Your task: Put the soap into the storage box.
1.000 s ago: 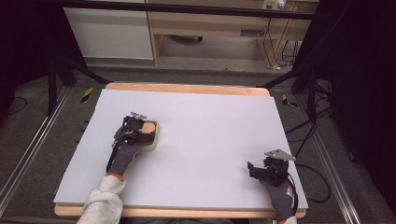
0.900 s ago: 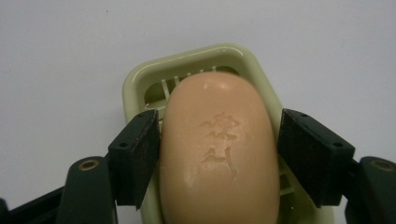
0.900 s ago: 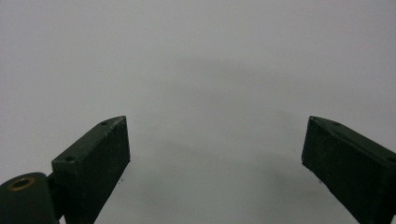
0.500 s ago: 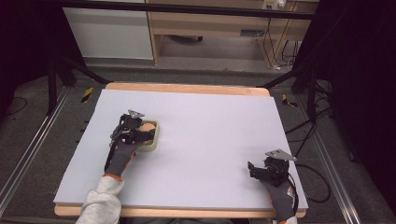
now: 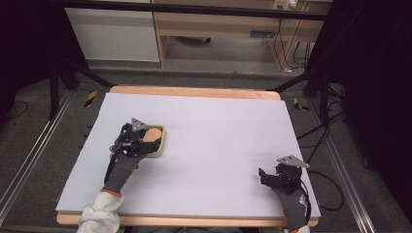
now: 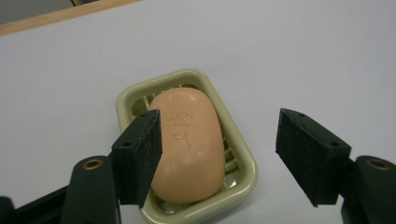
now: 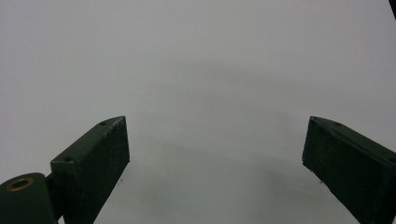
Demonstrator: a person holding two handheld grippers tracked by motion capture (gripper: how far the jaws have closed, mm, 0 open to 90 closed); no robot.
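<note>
At the table's left, my left gripper [image 6: 219, 158] hovers wide open over a peach soap bar [image 6: 189, 142] lying in its green dish [image 6: 245, 175], jaws straddling it, likely to grasp. Far right, my right gripper [image 7: 215, 163] rests open, empty, on the bare white tabletop [image 7: 196, 60].

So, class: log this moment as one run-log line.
left gripper: open over soap in dish | right gripper: open, idle on table
</note>
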